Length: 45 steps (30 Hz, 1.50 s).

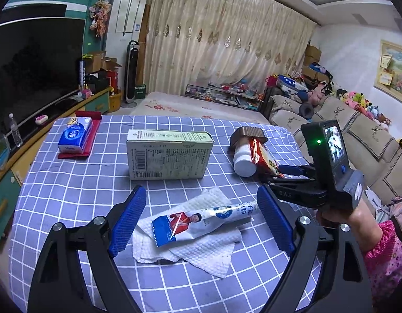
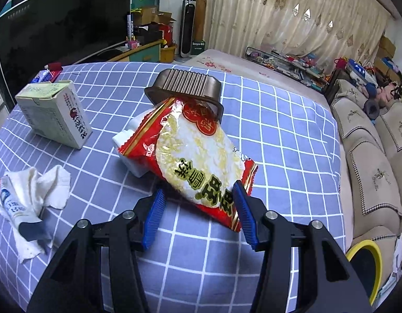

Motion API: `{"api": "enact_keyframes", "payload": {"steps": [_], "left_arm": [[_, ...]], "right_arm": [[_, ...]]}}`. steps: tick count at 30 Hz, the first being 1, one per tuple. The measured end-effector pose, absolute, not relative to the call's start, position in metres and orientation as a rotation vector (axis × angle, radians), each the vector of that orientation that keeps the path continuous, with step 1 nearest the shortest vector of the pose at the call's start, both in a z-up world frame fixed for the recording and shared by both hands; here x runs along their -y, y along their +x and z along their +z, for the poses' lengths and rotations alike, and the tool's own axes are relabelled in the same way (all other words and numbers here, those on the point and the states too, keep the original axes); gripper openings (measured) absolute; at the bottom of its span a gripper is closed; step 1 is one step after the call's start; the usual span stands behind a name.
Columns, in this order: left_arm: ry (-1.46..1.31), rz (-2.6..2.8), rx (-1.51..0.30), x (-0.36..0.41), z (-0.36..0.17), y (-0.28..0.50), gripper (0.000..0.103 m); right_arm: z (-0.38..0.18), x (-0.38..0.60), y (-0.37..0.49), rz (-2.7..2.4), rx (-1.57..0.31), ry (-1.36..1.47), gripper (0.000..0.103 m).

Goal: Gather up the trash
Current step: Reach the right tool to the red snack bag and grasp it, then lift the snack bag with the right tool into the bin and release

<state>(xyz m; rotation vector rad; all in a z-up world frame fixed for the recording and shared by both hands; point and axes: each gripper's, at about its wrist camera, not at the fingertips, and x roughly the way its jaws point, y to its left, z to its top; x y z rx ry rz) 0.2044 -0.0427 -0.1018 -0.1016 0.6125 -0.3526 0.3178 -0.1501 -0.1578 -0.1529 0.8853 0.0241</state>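
Between spread right tongs point(image 2: 198, 216) — snack packet point(image 2: 201, 156), pads not touching

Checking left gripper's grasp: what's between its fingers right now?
In the left wrist view, the left gripper is open, straddling the toothpaste tube, which lies on the crumpled paper towel. Pads don't touch either.

Bench point(image 1: 70, 182) with blue-and-white checked cloth carries everything. Left wrist view: pale green cardboard box point(image 1: 169, 154) stands centre. Blue tissue pack point(image 1: 75, 135) lies far left on a red tray point(image 1: 95, 127). Squeezed white tube point(image 1: 201, 219) lies on a crumpled white paper towel point(image 1: 195, 247), in front of the box, between the open left tongs point(image 1: 201, 216). Right of the box: red-and-white snack wrapper point(image 2: 201, 154) leans on a white plastic bottle point(image 1: 242, 161), brown ribbed tin point(image 2: 185, 86) behind them. Right tongs point(image 2: 198, 208) straddle the wrapper's near corner.
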Motion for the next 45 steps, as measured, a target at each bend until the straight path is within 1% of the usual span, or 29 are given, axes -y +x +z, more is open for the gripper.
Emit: {"api": "enact_keyframes", "payload": {"steps": [2,4,5,6,7,10,13,27,35,40,45], "left_arm": [[-0.114,-0.355,-0.615,0.04,-0.104,0.206,0.086],[-0.14,-0.361,-0.622,0.036,-0.106,0.209,0.086],[-0.145,-0.36,-0.622,0.035,-0.106,0.209,0.086],[-0.147,-0.358,-0.622,0.034,-0.107,0.208,0.086],[-0.145,-0.354,-0.62,0.033,-0.107,0.208,0.086],[-0.134,-0.344,-0.609,0.033,-0.106,0.206,0.087],[-0.114,-0.34,-0.598,0.035,-0.106,0.203,0.088],[-0.092,-0.353,-0.603,0.041,-0.106,0.199,0.088],[-0.088,-0.354,-0.609,0.042,-0.107,0.2,0.088],[-0.085,-0.356,-0.609,0.042,-0.108,0.199,0.088],[-0.08,-0.356,-0.619,0.043,-0.11,0.203,0.088]], "right_arm": [[-0.159,0.151,0.318,0.019,-0.885,-0.155,0.041],[-0.159,0.151,0.318,0.012,-0.886,-0.161,0.029],[-0.159,0.152,0.318,0.011,-0.883,-0.162,0.026],[-0.158,0.152,0.317,0.006,-0.878,-0.16,0.017],[-0.158,0.153,0.315,0.006,-0.875,-0.158,0.012],[-0.151,0.156,0.308,0.014,-0.854,-0.139,0.005],[-0.144,0.159,0.296,0.033,-0.835,-0.119,0.003],[-0.112,0.19,0.211,0.085,-0.776,0.049,0.003],[-0.101,0.247,0.162,-0.057,-0.746,0.076,0.003],[-0.111,0.308,0.137,-0.205,-0.774,0.122,0.003],[-0.142,0.365,0.122,-0.357,-0.855,0.168,0.004]]}}
